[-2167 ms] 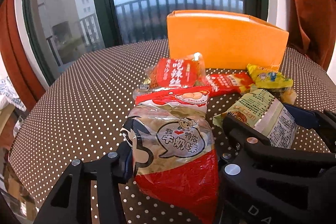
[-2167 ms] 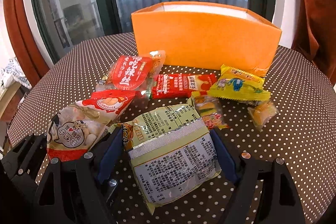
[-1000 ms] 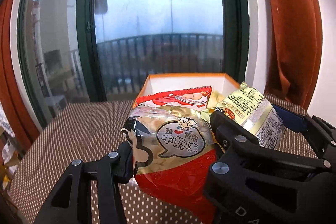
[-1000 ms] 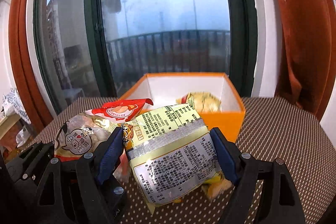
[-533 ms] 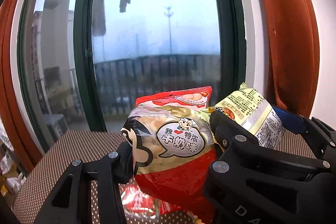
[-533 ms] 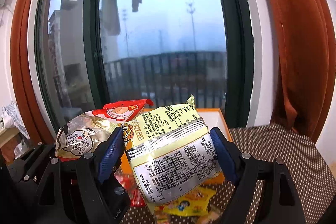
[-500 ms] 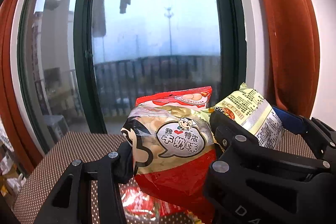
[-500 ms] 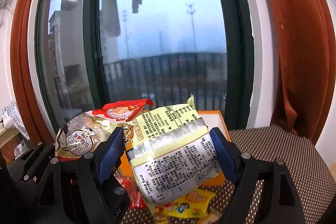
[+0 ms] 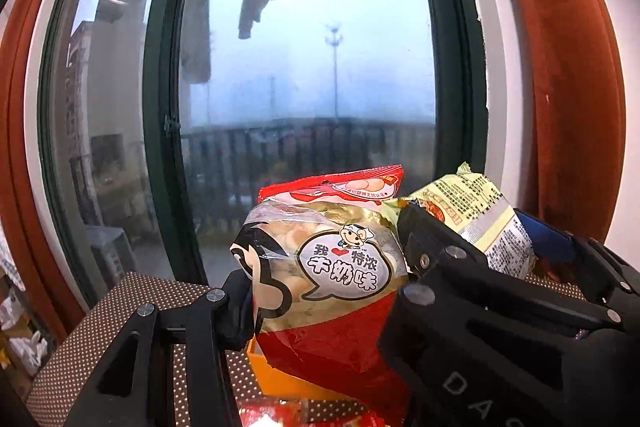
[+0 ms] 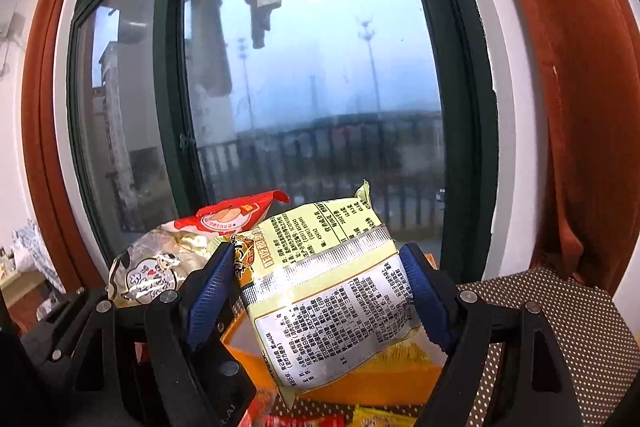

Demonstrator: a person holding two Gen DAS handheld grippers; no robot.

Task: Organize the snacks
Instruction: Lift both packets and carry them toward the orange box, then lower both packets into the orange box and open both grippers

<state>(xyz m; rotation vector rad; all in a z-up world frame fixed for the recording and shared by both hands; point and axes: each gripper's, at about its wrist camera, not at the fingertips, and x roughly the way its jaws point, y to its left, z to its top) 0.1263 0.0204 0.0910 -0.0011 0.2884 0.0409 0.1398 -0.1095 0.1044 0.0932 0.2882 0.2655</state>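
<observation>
The left hand-held gripper point(image 9: 324, 291) clamps a red-and-gold snack bag point(image 9: 332, 267), the right hand-held gripper point(image 10: 316, 299) a pale green packet point(image 10: 332, 299), above an orange box point(image 10: 372, 383) holding something yellow.

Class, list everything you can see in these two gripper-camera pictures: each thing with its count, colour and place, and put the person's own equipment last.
Red and gold snack bag: one, red, gold and white, held between the left gripper's fingers.
Pale green snack packet: one, pale yellow-green with a silver band, held between the right gripper's fingers.
Box: one, orange outside, white inside, on the table below both packs.
Loose snack packs: at least two, red and yellow, on the table at the bottom edge, mostly hidden.
Tablecloth: one, brown with white dots.
Window: dark green frame, balcony railing outside.
Curtains: rust red, both sides.
Left gripper: black, shut on the bag.
Right gripper: black with blue pads, shut on the packet.
</observation>
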